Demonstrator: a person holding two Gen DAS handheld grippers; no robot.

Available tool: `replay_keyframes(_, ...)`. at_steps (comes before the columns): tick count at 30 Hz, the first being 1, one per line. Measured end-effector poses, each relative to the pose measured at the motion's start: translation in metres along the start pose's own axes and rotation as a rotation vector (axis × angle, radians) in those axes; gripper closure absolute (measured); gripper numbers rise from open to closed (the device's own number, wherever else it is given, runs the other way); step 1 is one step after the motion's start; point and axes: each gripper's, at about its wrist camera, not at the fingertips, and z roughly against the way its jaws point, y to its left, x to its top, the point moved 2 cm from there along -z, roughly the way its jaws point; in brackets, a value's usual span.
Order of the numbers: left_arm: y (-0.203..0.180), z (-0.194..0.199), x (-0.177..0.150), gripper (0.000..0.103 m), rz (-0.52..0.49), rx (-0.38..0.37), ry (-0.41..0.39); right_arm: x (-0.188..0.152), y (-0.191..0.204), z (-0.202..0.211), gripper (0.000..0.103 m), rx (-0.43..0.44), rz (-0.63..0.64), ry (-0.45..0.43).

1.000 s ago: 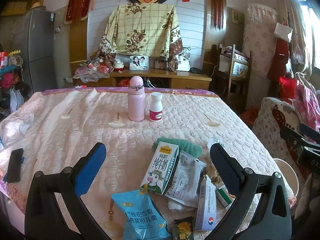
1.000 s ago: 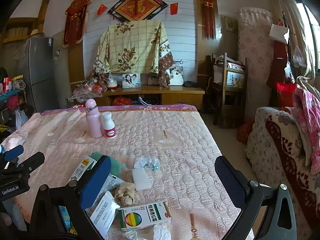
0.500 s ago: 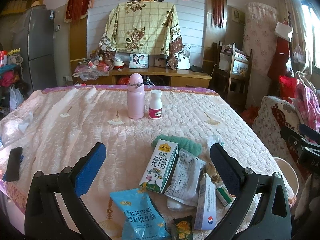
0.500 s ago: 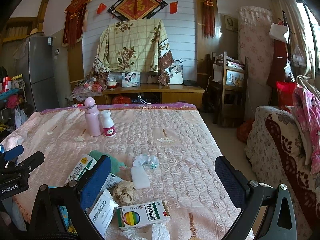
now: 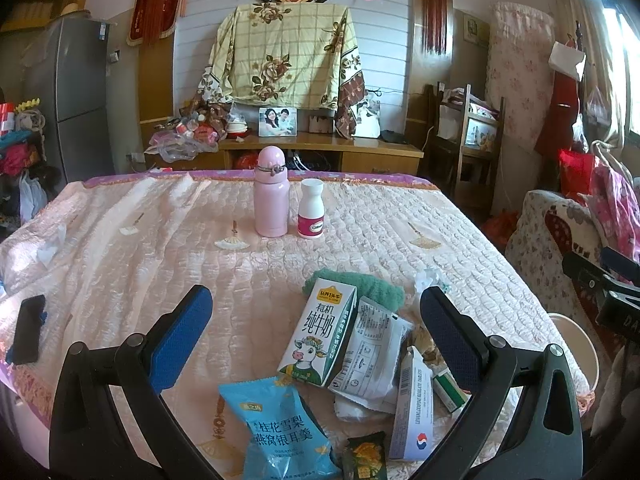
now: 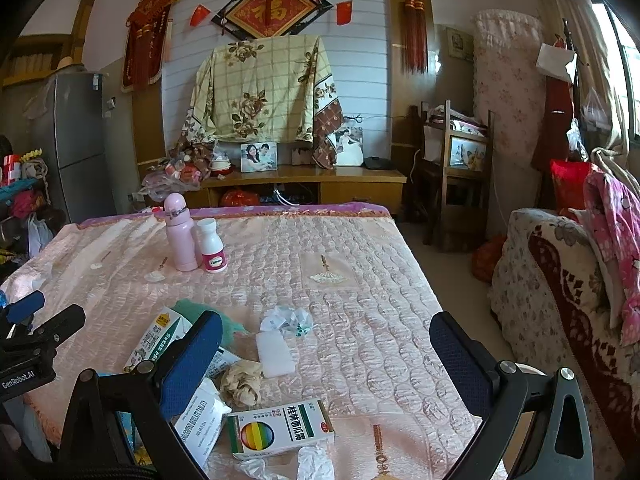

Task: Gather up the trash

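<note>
Trash lies in a heap at the near edge of the quilted table point(image 5: 120, 248). In the left wrist view I see a milk carton point(image 5: 320, 332), a blue snack bag point(image 5: 280, 436), a white sachet point(image 5: 372, 356) and a white medicine box point(image 5: 412, 412). My left gripper point(image 5: 316, 304) hangs open above them, holding nothing. The right wrist view shows a medicine box with a rainbow disc point(image 6: 280, 428), a crumpled brown tissue point(image 6: 242, 386), a white pad point(image 6: 274, 354) and a crumpled wrapper point(image 6: 286, 320). My right gripper point(image 6: 326, 332) is open and empty above these.
A pink flask point(image 5: 272, 196) and a white pill bottle point(image 5: 311, 210) stand mid-table. A green cloth point(image 5: 360, 284) lies behind the carton. A black phone point(image 5: 28, 328) sits at the left edge. A pale bin point(image 5: 576, 344) stands right of the table, beside a sofa point(image 6: 560, 300).
Both views have shifted slightly, with the table items sitting a little higher or farther in frame. Both grippers stay open and nothing has been picked up.
</note>
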Motion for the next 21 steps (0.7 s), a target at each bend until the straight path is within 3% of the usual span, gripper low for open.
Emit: replay_keyframes(21, -0.0024, -0.0041, -0.0008, 0.0, -0.005, -0.003, 0.014, -0.0014, -0.0077, -0.0039, 0.0, -0.004, -0.007, 0.015)
